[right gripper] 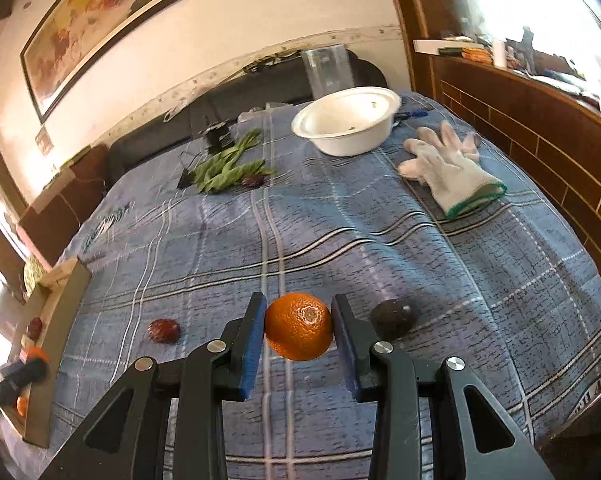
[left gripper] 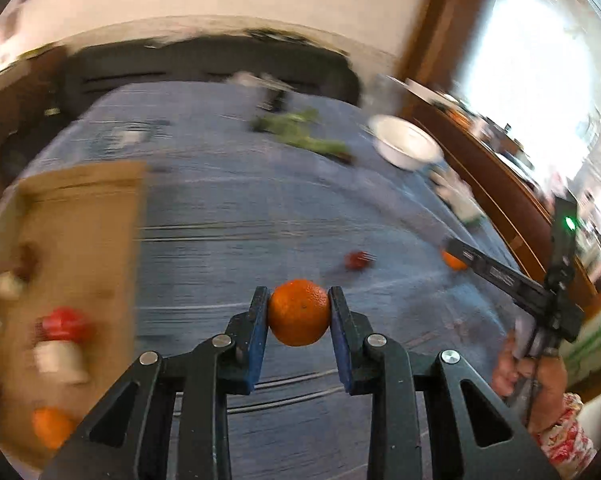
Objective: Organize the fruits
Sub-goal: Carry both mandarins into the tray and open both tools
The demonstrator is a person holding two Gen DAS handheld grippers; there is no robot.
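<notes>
My left gripper is shut on an orange, held above the blue plaid bedspread. A cardboard box at the left holds several fruits, among them a red one and an orange one. My right gripper is shut on a second orange; it also shows in the left wrist view. On the bedspread lie a dark red fruit to its left and a dark avocado to its right. The left wrist view is motion-blurred.
A white bowl, a white glove, green leaves with a small dark fruit and a clear container lie at the far side. A wooden wall borders the right.
</notes>
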